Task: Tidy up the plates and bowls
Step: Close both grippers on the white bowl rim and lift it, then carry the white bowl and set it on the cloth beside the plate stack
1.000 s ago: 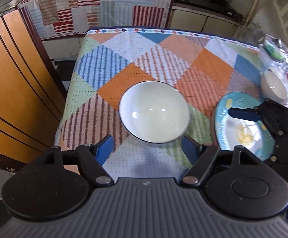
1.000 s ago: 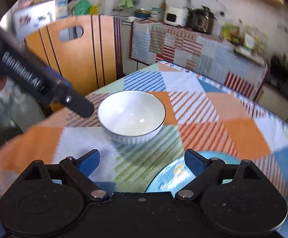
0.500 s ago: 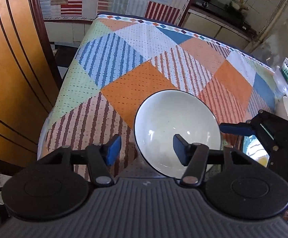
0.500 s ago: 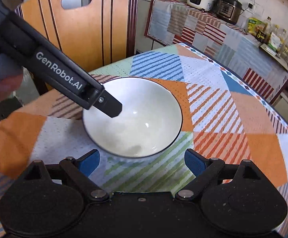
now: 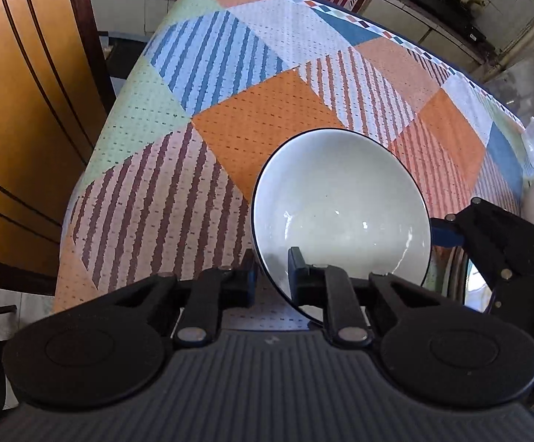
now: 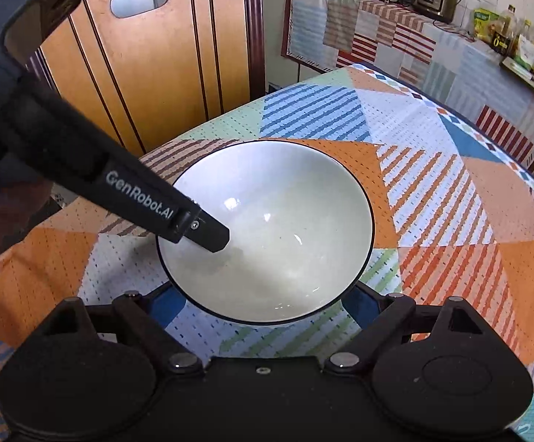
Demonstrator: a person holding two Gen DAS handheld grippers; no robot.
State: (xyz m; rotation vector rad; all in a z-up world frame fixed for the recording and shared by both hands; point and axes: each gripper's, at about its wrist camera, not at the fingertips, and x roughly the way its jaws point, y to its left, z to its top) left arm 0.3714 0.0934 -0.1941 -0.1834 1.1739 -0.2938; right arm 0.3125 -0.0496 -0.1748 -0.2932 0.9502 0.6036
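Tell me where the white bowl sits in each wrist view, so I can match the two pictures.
Left wrist view: the white bowl is lower centre-right, its near rim clamped by the left gripper, one finger inside and one outside.
Right wrist view: the bowl is at centre, with the left gripper coming in from the upper left over its rim.
Shared landmark: the wooden chair back, beyond the table's edge in both.

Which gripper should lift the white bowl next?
Left. The left gripper is already shut on the white bowl at its near rim. The right gripper is open, its fingers low beside the bowl.
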